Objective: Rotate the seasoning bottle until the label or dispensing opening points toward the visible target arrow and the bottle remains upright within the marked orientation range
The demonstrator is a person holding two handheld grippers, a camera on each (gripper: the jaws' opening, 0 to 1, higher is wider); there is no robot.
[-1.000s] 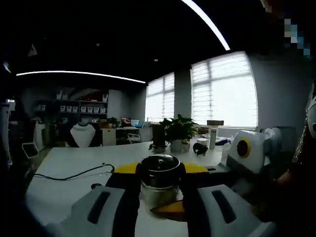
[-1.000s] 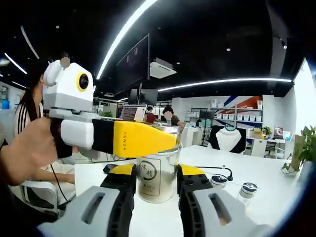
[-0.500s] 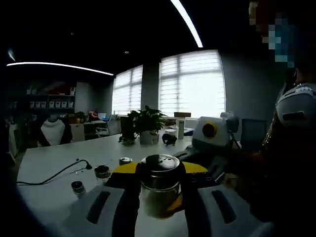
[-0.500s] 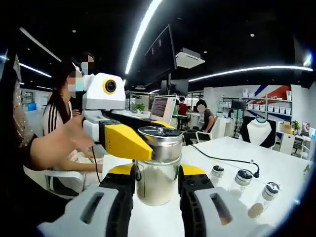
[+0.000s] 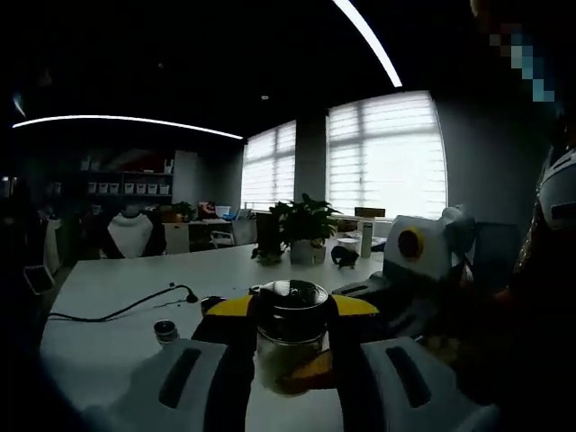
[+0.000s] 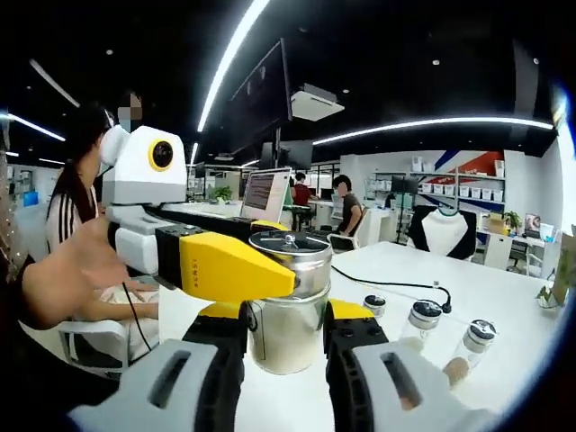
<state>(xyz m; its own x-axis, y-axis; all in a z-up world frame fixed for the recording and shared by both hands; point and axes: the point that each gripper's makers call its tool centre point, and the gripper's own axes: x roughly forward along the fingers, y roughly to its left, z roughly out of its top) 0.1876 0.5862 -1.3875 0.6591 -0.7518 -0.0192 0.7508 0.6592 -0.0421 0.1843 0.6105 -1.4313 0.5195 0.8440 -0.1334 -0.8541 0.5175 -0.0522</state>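
A seasoning bottle [image 5: 290, 346] with a clear body and a shiny metal lid [image 5: 291, 296] stands upright between the jaws of my left gripper [image 5: 291, 310], which is shut on it just below the lid. In the right gripper view the same bottle [image 6: 288, 326] sits between the jaws of my right gripper [image 6: 286, 317], shut on its lower body. The left gripper's yellow finger [image 6: 229, 268] reaches in from the left and lies against the lid. The right gripper's yellow finger [image 5: 310, 370] shows low on the bottle's front. The glass side facing the right gripper view is plain.
The white table [image 6: 504, 297] carries three small jars [image 6: 423, 316] and a black cable [image 6: 387, 283]; a jar [image 5: 166, 331] and the cable [image 5: 117, 310] also lie left in the left gripper view. A potted plant [image 5: 306, 227] stands far back. People sit at desks [image 6: 81, 207] left.
Both views have swung with the hands. One second ago a round printed label on the bottle faced the right gripper view; now that side is plain. Both grippers have stayed on the bottle.
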